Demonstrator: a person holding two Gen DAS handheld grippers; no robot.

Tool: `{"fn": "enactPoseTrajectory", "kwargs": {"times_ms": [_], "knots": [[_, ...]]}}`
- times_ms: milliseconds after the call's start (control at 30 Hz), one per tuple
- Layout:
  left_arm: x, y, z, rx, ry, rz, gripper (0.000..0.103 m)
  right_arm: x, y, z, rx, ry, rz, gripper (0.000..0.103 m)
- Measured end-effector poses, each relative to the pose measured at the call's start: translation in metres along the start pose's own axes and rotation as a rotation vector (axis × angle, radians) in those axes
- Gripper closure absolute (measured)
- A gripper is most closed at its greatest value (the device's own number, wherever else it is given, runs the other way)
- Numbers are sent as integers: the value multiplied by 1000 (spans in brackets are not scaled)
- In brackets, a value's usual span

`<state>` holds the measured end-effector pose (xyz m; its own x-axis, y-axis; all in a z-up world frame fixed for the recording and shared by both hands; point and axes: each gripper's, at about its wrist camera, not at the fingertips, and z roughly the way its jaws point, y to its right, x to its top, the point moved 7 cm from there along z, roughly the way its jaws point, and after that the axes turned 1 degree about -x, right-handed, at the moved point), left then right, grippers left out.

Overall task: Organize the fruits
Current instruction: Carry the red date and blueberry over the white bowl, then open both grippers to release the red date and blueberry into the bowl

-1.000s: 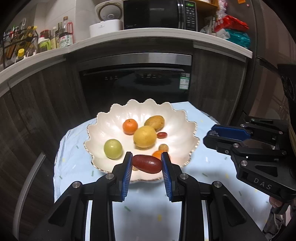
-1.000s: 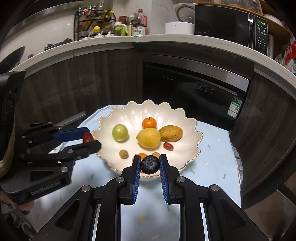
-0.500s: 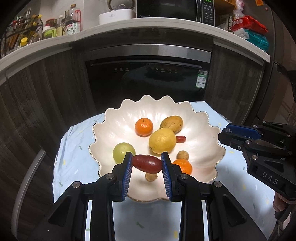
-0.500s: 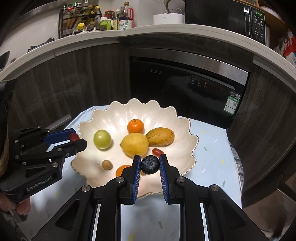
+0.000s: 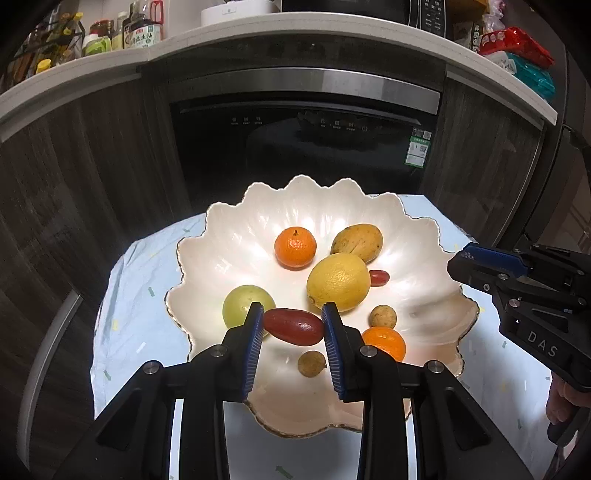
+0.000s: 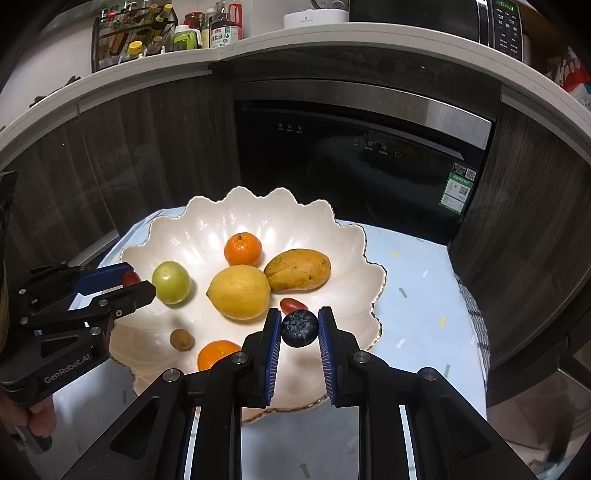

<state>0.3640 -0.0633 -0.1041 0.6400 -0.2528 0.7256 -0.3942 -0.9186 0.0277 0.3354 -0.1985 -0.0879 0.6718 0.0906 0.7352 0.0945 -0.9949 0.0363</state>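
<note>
A white scalloped bowl (image 5: pixel 236 236) (image 6: pixel 177 229) sits on a pale blue cloth. It holds a lemon (image 5: pixel 338 281), a mango (image 5: pixel 356 240), two tangerines (image 5: pixel 295 246) (image 5: pixel 384 341), a green fruit (image 5: pixel 245 304), a small red tomato (image 5: pixel 378 277) and two small brown fruits (image 5: pixel 383 316). My left gripper (image 5: pixel 293 326) is shut on an oblong dark red fruit (image 5: pixel 293 326) above the bowl's near side; it also shows in the right wrist view (image 6: pixel 127 282). My right gripper (image 6: pixel 299 328) is shut on a blueberry (image 6: pixel 299 328) above the bowl's right part.
The small table's cloth (image 6: pixel 417 280) ends close around the bowl. A black built-in oven (image 5: pixel 303 147) and dark wood cabinets stand right behind. A counter above carries bottles (image 6: pixel 155 33) and a microwave (image 6: pixel 491 18).
Both grippers have moved forward over the bowl, each still holding its fruit. The bowl now looks larger and closer in both views.
</note>
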Motion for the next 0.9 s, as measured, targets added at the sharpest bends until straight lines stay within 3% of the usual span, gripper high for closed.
{"fn": "enactPoseTrajectory", "kwargs": {"times_ms": [133, 200, 367, 633, 900], "knots": [[0, -2, 1, 6, 2, -14, 48, -1, 1, 2, -11, -3, -1, 81], [0, -2, 0, 21, 5, -11, 46, -1, 1, 2, -18, -2, -3, 78], [-1, -4, -3, 40, 3, -19, 44, 1, 3, -6, -54, 25, 5, 47], [2, -4, -23, 60, 27, -31, 35, 7, 0, -27, -59, 75, 8, 32], [4, -1, -54, 86, 60, -34, 27, 7, 0, -53, -69, 103, 35, 29]]}}
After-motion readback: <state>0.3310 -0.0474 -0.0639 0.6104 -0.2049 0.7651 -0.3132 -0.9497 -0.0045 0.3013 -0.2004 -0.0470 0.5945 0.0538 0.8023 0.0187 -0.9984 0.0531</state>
